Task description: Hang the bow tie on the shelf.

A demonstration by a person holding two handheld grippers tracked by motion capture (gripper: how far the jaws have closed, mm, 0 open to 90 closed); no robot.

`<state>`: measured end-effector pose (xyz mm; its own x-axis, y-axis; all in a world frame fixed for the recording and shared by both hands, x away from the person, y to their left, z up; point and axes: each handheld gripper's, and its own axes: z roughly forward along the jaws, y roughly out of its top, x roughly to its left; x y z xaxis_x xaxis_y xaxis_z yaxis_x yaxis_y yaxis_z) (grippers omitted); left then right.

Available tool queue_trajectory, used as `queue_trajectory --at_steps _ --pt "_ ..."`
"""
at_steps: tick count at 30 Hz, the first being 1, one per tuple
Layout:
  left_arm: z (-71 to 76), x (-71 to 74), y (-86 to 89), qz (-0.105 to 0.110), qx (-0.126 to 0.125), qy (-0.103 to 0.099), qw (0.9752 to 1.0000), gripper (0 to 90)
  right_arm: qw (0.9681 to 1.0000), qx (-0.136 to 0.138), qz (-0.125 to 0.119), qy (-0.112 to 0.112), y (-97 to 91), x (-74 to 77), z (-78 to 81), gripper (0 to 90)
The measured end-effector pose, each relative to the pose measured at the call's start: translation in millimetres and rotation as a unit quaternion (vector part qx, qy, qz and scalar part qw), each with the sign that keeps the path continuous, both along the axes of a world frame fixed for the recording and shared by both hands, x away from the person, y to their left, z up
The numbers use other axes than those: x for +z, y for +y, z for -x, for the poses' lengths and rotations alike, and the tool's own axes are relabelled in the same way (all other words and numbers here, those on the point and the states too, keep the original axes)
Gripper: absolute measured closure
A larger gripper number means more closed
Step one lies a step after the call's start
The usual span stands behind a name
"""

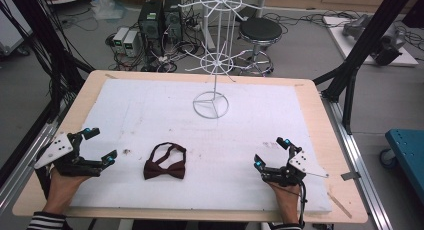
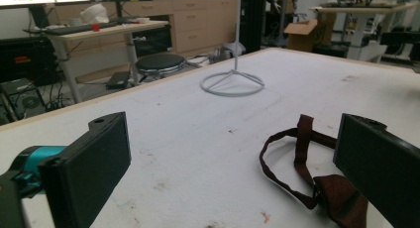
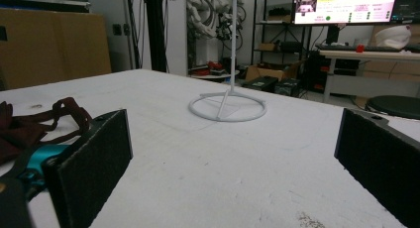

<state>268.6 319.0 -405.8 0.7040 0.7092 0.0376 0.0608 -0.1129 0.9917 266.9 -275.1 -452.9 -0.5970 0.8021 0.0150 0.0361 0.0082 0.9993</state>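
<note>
**Bow tie lies between two open grippers**

A dark red bow tie [image 1: 165, 165] lies flat on the white mat [image 1: 150, 110] that covers the worktop [image 1: 90, 85], near the front edge, its strap looped behind the knot. The left gripper [image 1: 101, 146] is held just to its left, apart from it, jaws wide open with nothing between them. In the left gripper view the bow tie [image 2: 317, 178] sits low and to the right, its loop in the gap and its bow partly behind the right-hand jaw; the pads do not touch it.

The right gripper [image 1: 270, 151] is well to the tie's right, also near the front edge, jaws open and empty. In the right gripper view the bow tie [image 3: 34, 126] lies off to the left, outside the gap, beyond the left-hand jaw.

A white wire stand [image 1: 211, 102] rises from its ring base at the far middle of the mat, well beyond both grippers.
</note>
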Motion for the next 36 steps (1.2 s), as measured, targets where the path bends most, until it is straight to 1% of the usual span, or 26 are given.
queue_trajectory --at_steps 2,4,6,8,9,11,14,16,18,19,21,23,26,28,29,30,31,33,34,35,36 --pt "-1.6 5.7 -2.5 -0.016 -0.014 0.005 0.9998 1.7 1.0 0.0 0.001 0.0 -0.1 -0.1 0.0 0.6" --pt "-3.6 10.9 -6.0 -0.033 -0.032 0.01 0.9989 1.7 1.0 0.0 0.002 -0.003 0.0 -0.1 -0.4 0.6" --pt "-6.1 15.4 -10.7 -0.049 -0.048 0.018 0.9975 1.7 1.0 0.0 0.001 0.0 -0.1 0.0 0.0 0.6" --pt "-8.4 19.0 -15.4 -0.063 -0.063 0.023 0.9957 1.8 1.0 0.001 0.002 -0.002 -0.1 0.0 -0.3 0.6" --pt "-9.6 20.6 -17.6 -0.071 -0.07 0.026 0.9946 1.7 1.0 -0.001 0.001 0.0 -0.1 -0.1 0.1 0.6" --pt "-11.3 23.0 -22.7 -0.084 -0.083 0.032 0.9924 1.7 1.0 0.001 0.002 -0.002 -0.1 0.0 -0.3 0.6" --pt "-13.0 25.2 -29.6 -0.101 -0.103 0.04 0.9888 1.7 1.0 0.0 0.001 0.0 -0.1 -0.1 0.0 0.6" --pt "-13.9 26.0 -33.8 -0.116 -0.108 0.037 0.9866 1.7 1.0 0.0 0.0 0.0 -0.1 -0.1 0.0 0.6" --pt "-15.1 26.9 -38.3 -0.129 -0.116 0.045 0.9837 1.7 1.0 0.0 0.0 0.002 0.1 0.0 0.3 0.6" --pt "-15.4 27.5 -40.7 -0.137 -0.12 0.046 0.9822 1.7 1.0 0.0 0.001 0.0 0.0 -0.1 0.1 0.6" --pt "-16.3 28.9 -45.2 -0.154 -0.132 0.047 0.9781 1.7 1.0 -0.001 0.001 0.0 -0.1 -0.1 0.0 0.6" --pt "-17.0 30.1 -50.1 -0.168 -0.14 0.048 0.9747 1.7 1.0 0.0 0.001 0.0 -0.1 0.0 0.0 0.6" --pt "-18.4 30.8 -56.8 -0.18 -0.151 0.053 0.9705 1.7 1.0 0.001 0.002 -0.002 -0.1 0.0 -0.3 0.6" --pt "-18.9 31.2 -60.9 -0.193 -0.162 0.057 0.966 1.7 1.0 0.0 0.001 0.0 0.0 -0.1 0.1 0.6" --pt "-18.9 30.8 -63.5 -0.196 -0.167 0.061 0.9642 1.7 1.0 -0.001 0.001 0.0 -0.1 0.0 0.0 0.6" --pt "-19.1 30.7 -66.7 -0.208 -0.176 0.063 0.96 1.7 1.0 0.0 0.0 0.0 -0.1 -0.1 0.0 0.6" --pt "-18.8 30.2 -69.1 -0.213 -0.18 0.065 0.9582 1.7 1.0 0.0 0.0 0.0 -0.1 -0.1 0.0 0.6" --pt "-18.8 29.7 -74.5 -0.231 -0.196 0.069 0.9506 1.7 1.0 0.0 -0.001 -0.001 -0.1 -0.1 -0.1 0.6" --pt "-18.6 29.5 -77.4 -0.237 -0.201 0.069 0.9481 1.7 1.0 0.001 0.0 -0.001 -0.2 -0.2 -0.1 0.6" --pt "-18.9 29.5 -80.0 -0.24 -0.206 0.068 0.9463 1.7 1.0 0.0 -0.001 -0.001 -0.2 -0.2 0.0 0.6" --pt "-19.2 29.5 -82.5 -0.241 -0.21 0.07 0.9449 1.8 1.0 0.0 -0.001 -0.001 -0.2 -0.2 -0.1 0.6"
